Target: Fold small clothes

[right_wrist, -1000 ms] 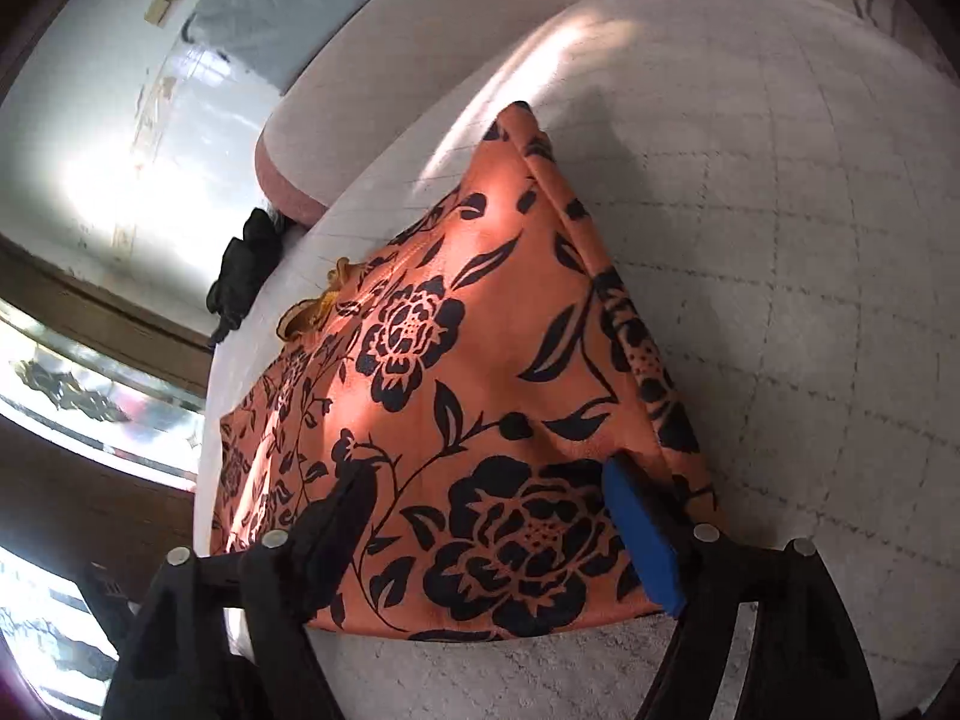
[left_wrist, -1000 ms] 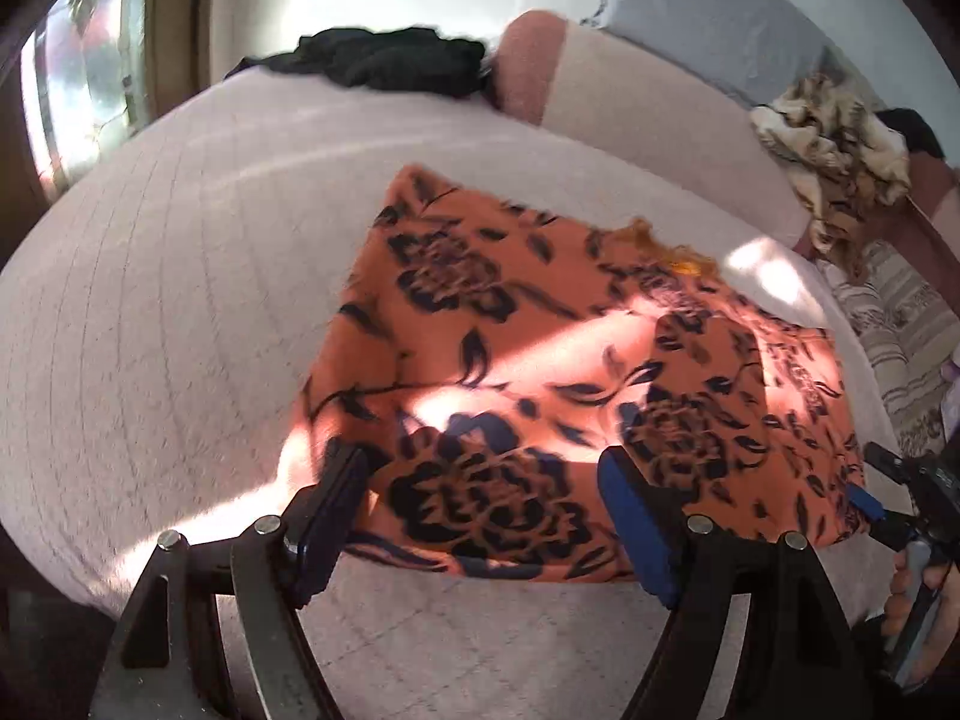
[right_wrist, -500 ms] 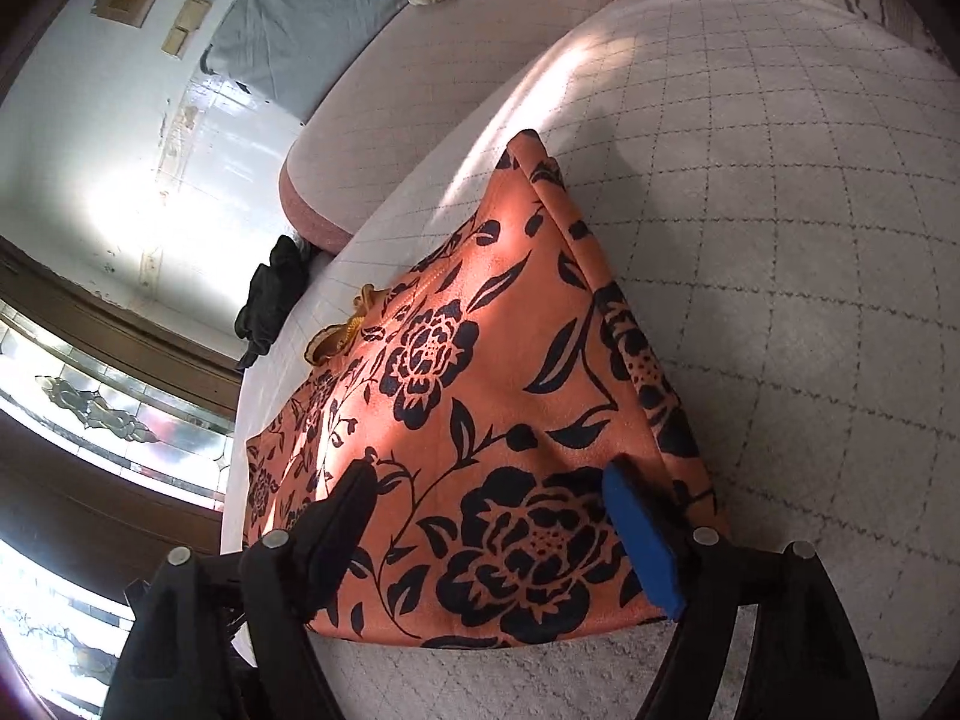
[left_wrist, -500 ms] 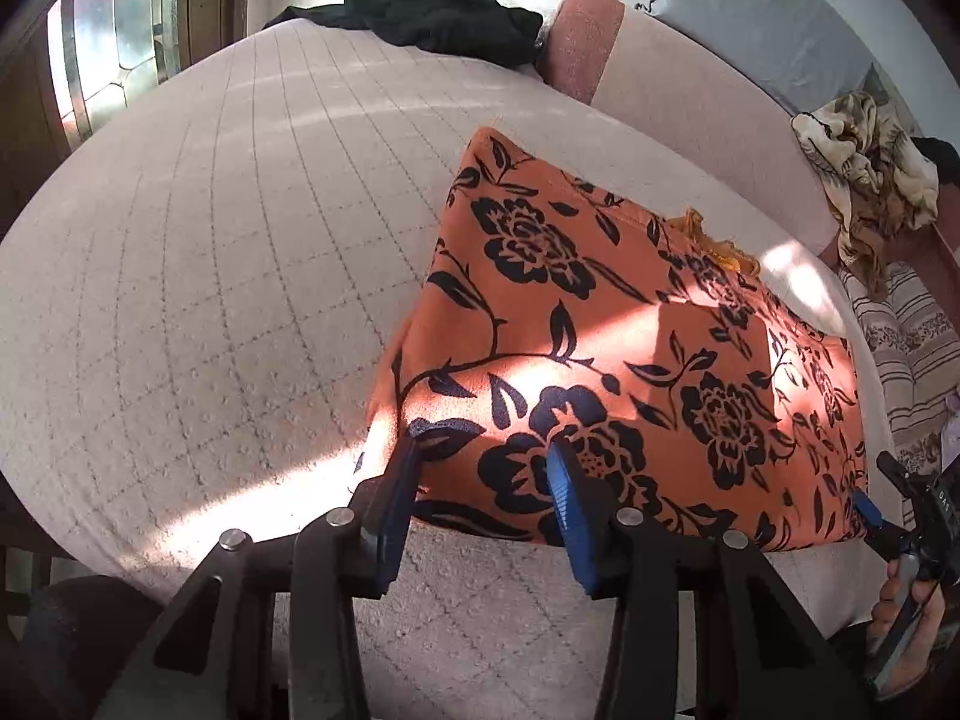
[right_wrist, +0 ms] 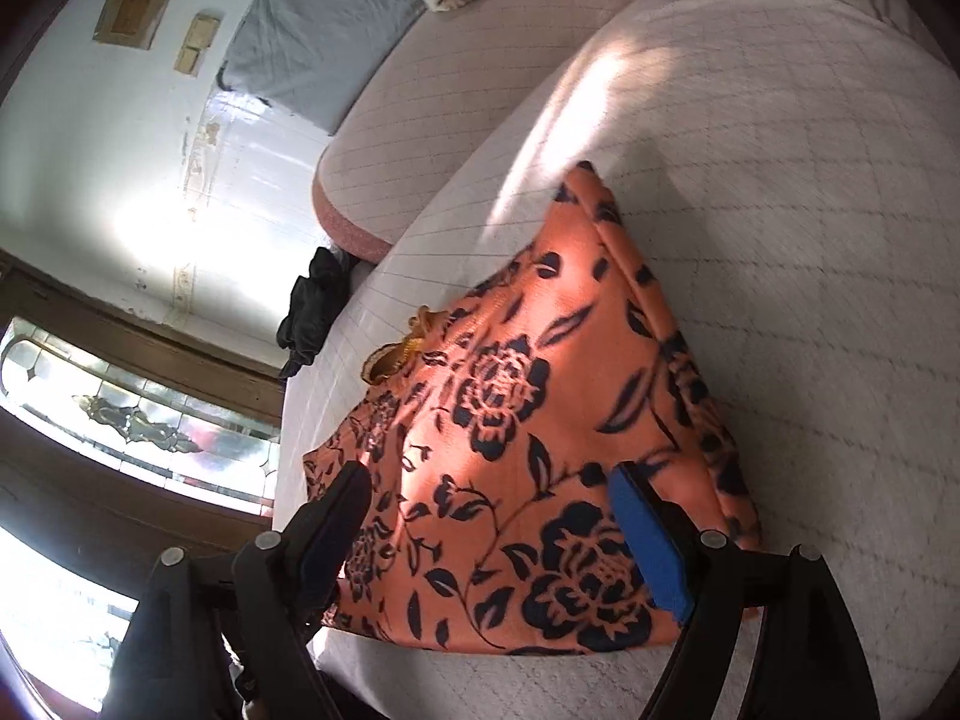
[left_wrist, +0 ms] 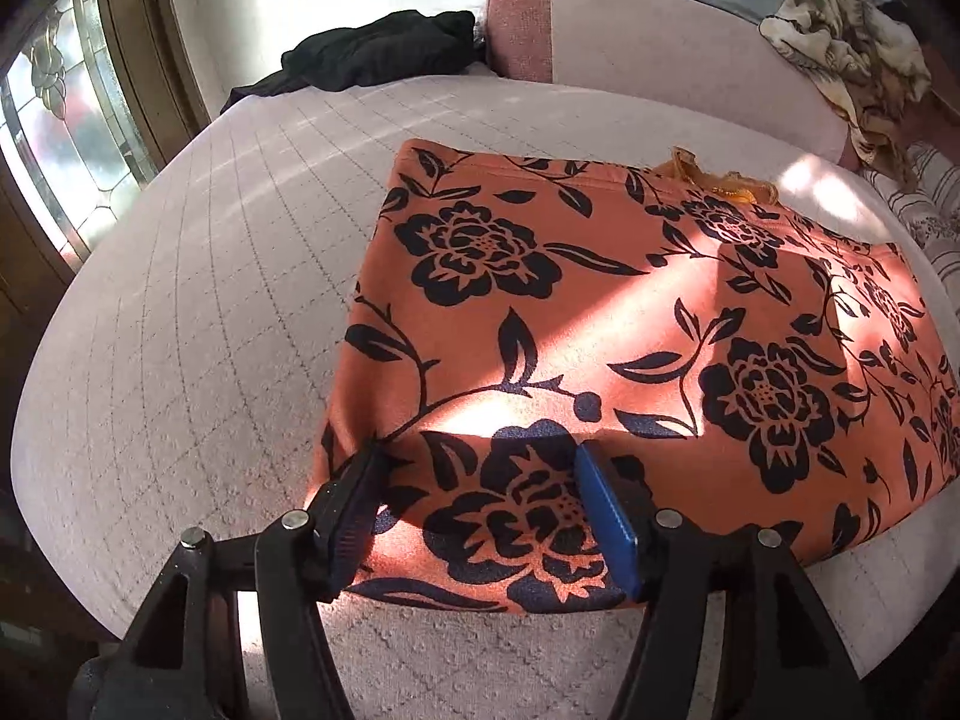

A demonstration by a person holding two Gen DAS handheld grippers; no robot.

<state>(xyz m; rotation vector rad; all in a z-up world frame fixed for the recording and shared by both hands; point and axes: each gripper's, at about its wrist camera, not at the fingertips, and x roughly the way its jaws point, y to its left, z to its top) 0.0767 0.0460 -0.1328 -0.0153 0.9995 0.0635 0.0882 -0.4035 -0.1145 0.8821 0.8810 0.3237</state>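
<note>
An orange cloth with black flowers lies folded flat on the pale quilted cushion. My left gripper hovers over the cloth's near left corner. Its jaws are opening, and the cloth lies beneath them, not pinched. In the right wrist view the same orange cloth spreads ahead. My right gripper is over its near edge with the jaws wide and still opening, and the pads are not pressing on the fabric. A yellow bit of fabric pokes out from under the cloth's far edge.
A black garment lies at the cushion's far left, next to a pink-ended bolster. A beige patterned cloth is heaped at the far right, with striped fabric below it. A stained-glass window stands to the left.
The left jaws narrowed over the cloth's near left corner, then widened again. The right gripper rose a little and no longer shows at the edge of the left wrist view. The cloth stayed flat.
</note>
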